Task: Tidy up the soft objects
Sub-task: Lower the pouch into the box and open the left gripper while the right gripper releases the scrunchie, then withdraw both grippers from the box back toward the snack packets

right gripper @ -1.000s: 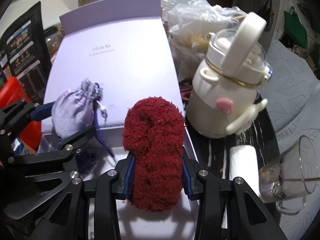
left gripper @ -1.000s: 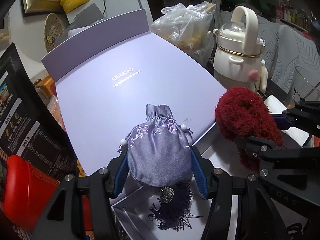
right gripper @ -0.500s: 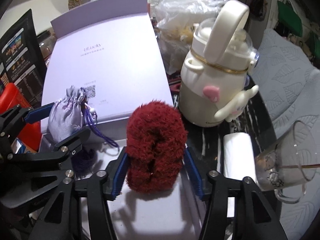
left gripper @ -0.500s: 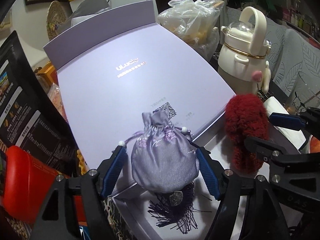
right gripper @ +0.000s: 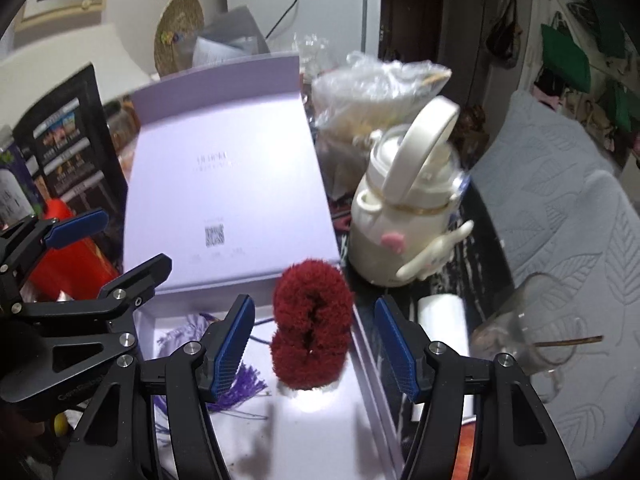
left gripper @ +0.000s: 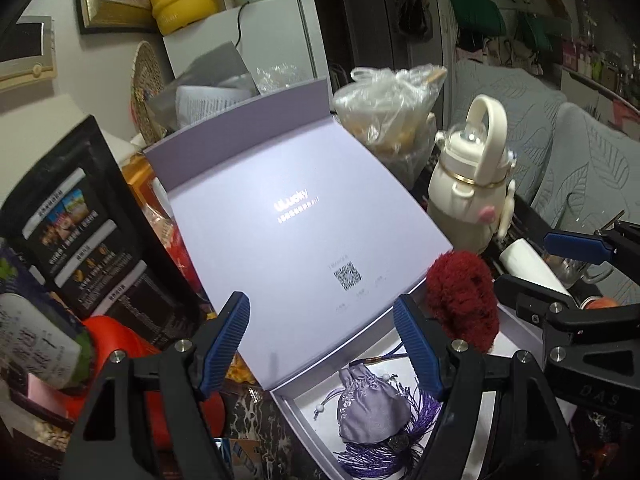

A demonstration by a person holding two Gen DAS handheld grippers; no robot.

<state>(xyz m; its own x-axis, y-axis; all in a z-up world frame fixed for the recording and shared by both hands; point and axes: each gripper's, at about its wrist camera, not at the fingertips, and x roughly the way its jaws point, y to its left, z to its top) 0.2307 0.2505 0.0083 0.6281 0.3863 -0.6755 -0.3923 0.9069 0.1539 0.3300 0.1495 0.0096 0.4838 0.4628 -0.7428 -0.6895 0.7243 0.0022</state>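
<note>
Both tools stand apart and empty — the left tool [left gripper: 322,344] has its jaws wide, the right tool [right gripper: 314,344] is opening. The lilac satin drawstring pouch [left gripper: 370,410] and fluffy dark-red scrunchie [right gripper: 310,332] lie in the open lavender cardboard box [left gripper: 304,240], scrunchie right.

The left tool [left gripper: 322,340] hangs with jaws apart and nothing between them above the open lilac box [left gripper: 304,408]. A lilac pouch [left gripper: 370,410] lies inside; a red scrunchie [left gripper: 462,294] stands beside the right tool [left gripper: 560,266].
</note>
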